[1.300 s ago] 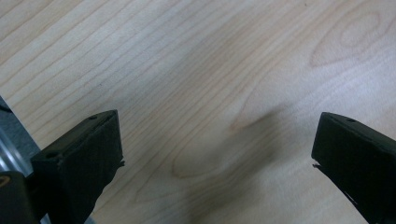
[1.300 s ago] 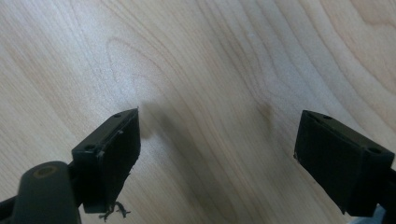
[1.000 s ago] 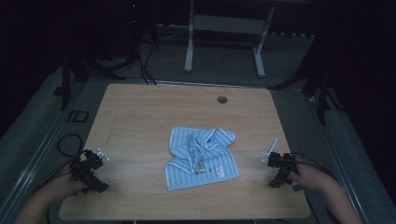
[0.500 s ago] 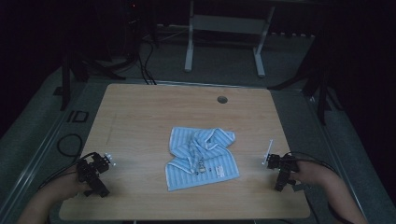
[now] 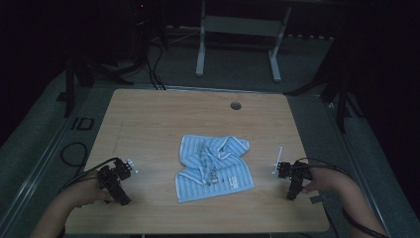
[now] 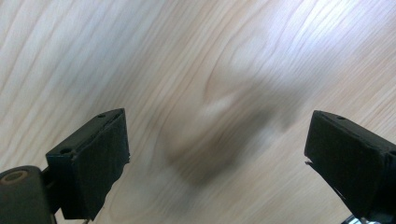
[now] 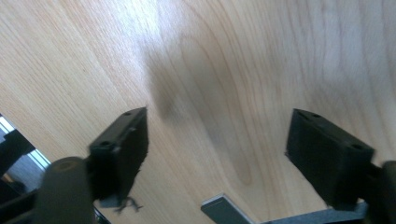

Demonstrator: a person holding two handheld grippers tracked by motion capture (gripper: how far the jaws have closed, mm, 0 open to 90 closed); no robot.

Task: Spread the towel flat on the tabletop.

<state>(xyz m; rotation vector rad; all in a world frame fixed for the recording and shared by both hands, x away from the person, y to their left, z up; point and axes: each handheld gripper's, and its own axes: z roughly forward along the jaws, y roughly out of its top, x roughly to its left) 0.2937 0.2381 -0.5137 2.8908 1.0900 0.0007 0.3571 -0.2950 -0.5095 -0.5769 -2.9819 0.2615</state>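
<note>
Left gripper held low over the surface near its front left corner, jaws spread wide with nothing between them; in the left gripper view, just blurred wood grain and a soft shadow. Right gripper likewise low near the front right edge, jaws wide apart and empty, bare wood between them in the right gripper view. Cloth, blue with white stripes, lying rumpled at the middle of the surface, well apart from both grippers. Long axis roughly diagonal, from front left to back right, with a folded-over corner pointing right. Small round hole near the far edge.
</note>
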